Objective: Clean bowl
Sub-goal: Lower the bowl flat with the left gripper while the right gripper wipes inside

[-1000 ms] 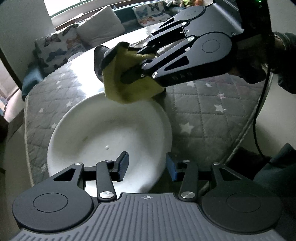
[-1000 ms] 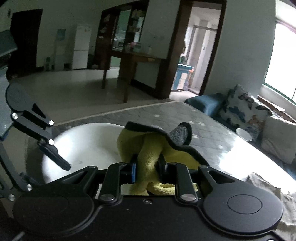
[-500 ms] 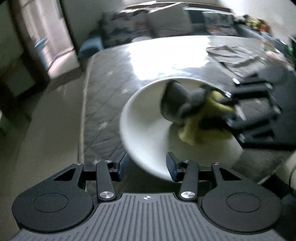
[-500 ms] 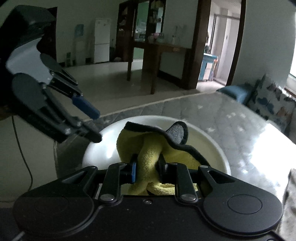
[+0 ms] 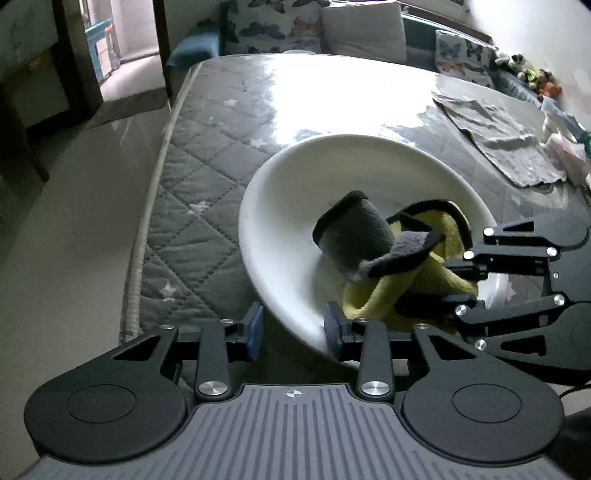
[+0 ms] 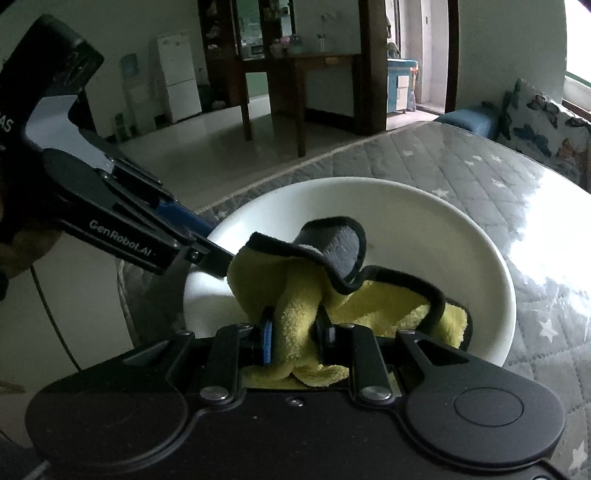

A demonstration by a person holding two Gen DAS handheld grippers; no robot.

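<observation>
A wide white bowl stands near the edge of a grey quilted table. A yellow cloth with a grey back and black trim lies bunched inside it. My right gripper is shut on a fold of that cloth, low over the bowl's inside. My left gripper is open at the bowl's near rim, one pad outside the wall and one inside, with a gap showing on the outer side.
A crumpled grey towel lies further back on the table, with packets beyond it. The table edge drops to the floor just left of the bowl. Cushions line the far side. A wooden table stands across the room.
My left gripper swung round the bowl and came down over its near rim, jaws slightly narrower. My right gripper brought the cloth from above the rim down into the bowl.
</observation>
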